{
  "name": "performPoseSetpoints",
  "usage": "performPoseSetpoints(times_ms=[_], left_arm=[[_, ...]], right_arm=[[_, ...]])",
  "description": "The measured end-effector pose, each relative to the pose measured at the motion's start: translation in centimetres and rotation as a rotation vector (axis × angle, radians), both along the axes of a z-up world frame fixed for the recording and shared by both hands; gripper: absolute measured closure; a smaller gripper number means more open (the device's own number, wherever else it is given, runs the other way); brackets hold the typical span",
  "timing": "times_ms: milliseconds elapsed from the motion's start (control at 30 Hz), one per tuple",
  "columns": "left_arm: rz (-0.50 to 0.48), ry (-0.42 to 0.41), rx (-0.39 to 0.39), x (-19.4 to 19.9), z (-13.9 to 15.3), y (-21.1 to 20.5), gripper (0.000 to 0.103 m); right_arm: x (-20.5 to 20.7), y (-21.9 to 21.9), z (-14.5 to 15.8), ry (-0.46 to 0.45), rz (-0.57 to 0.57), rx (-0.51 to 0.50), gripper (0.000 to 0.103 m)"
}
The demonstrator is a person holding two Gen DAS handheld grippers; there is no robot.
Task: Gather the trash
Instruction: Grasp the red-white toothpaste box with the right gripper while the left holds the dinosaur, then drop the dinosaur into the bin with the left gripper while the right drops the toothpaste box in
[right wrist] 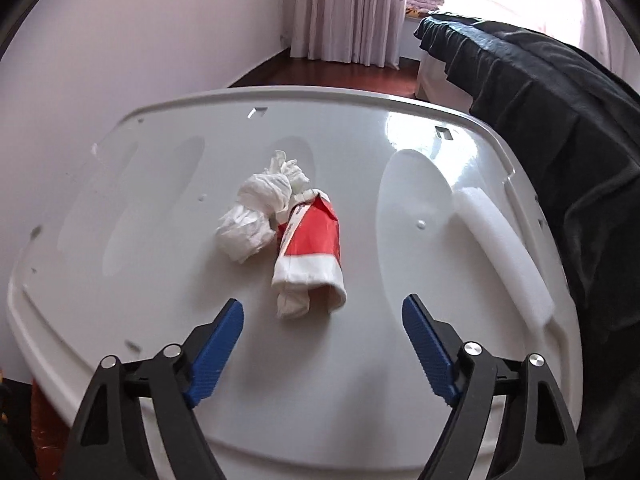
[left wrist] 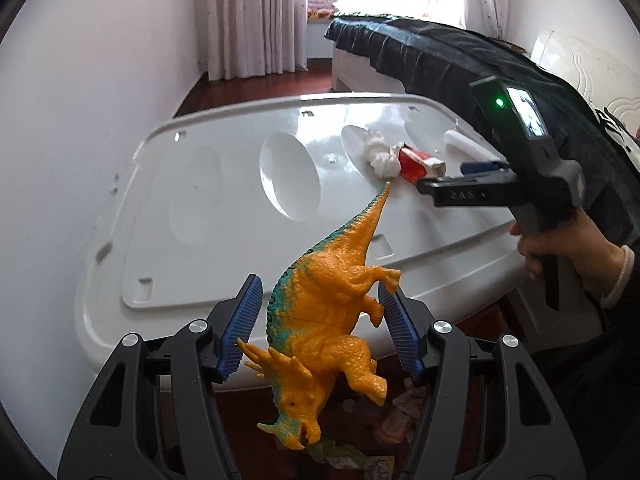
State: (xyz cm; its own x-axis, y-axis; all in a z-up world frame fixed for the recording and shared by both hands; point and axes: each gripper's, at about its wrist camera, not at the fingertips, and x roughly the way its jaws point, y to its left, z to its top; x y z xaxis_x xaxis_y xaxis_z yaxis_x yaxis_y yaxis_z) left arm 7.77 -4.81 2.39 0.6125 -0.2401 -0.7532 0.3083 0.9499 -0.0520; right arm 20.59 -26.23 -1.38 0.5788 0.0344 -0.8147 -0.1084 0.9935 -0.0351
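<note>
An orange toy dinosaur (left wrist: 328,312) with a teal back hangs head down between the blue pads of my left gripper (left wrist: 320,324), past the near edge of the white plastic lid (left wrist: 200,208). The pads stand wide, and only the right pad touches a leg. On the lid lie a crumpled white tissue (right wrist: 260,212), a crushed red and white carton (right wrist: 312,248) and a white foam strip (right wrist: 500,252). My right gripper (right wrist: 322,340) is open and empty, just short of the carton. It also shows in the left wrist view (left wrist: 480,184).
A bed with a dark cover (right wrist: 560,100) runs along the lid's right side. A white wall (left wrist: 80,100) is on the left, curtains (left wrist: 256,16) at the back. Scraps of litter (left wrist: 396,424) lie on the dark floor below my left gripper.
</note>
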Motion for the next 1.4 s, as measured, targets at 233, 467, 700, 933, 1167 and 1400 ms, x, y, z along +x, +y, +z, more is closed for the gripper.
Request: performPoseSetpoints(times_ms=[233, 467, 700, 933, 1167, 1400], left_arm=[[0.002, 0.02, -0.018, 0.1, -0.6, 0.4, 0.044], [-0.005, 0.013, -0.026, 0.1, -0.5, 0.0, 0.044], [-0.003, 0.014, -0.029, -0.4, -0.7, 0.4, 0.044], [0.017, -0.029, 0.031, -2.0, 0.2, -0.3, 0.044], [0.067, -0.001, 0.047, -6.4, -0.2, -0.1, 0.044], [0.113, 0.124, 0.062, -11.5, -3.7, 0.9, 0.044]], right_arm=[[3.2, 0.0, -0.4, 0.018, -0.033, 0.033, 0.035], [4.7, -0.4, -0.8, 0.046, -0.096, 0.048, 0.078], [1.1, -2.3, 4.1, -0.083, -0.144, 0.223, 0.08], [-9.1, -1.5, 8.9, -0.213, -0.109, 0.275, 0.08], [-19.4, 3.5, 5.2, -0.147, -0.005, 0.216, 0.079], [-25.4, 5.4, -0.5, 0.04, -0.042, 0.282, 0.079]])
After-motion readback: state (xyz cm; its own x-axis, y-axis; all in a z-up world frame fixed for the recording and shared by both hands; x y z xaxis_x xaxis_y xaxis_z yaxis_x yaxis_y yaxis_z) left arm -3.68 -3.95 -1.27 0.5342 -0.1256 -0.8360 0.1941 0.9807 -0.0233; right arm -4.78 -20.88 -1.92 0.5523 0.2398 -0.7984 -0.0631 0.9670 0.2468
